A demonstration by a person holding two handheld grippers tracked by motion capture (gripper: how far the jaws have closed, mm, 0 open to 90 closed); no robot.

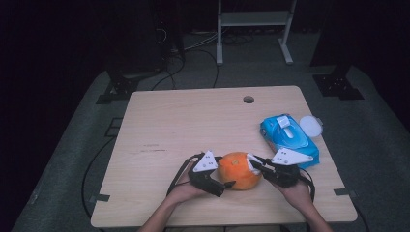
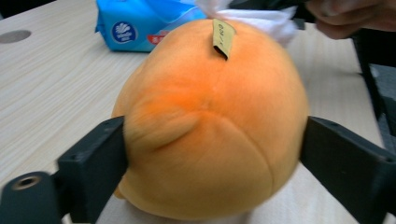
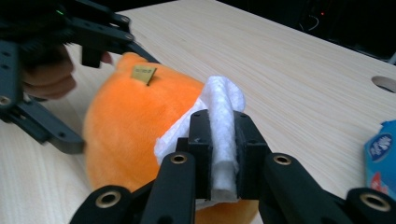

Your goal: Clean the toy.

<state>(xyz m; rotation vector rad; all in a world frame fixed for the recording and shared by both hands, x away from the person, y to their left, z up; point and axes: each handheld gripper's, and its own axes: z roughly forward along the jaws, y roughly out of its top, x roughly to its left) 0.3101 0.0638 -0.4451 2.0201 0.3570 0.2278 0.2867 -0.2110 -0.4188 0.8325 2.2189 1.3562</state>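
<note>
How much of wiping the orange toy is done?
Done: the pack is open, its lid flipped back, and a wipe is out. In hand: the right tongs pinch the wipe against the toy, while the left tongs' jaws sit on either side of it. How much wiping is left, I can't tell.

The plush (image 2: 210, 126) hides most of the wipe (image 2: 261, 21) in the left gripper view, and its underside runs off the bottom edge. The pack (image 3: 382, 156) (blue, print too small to read) is cut by the right gripper view's edge.
</note>
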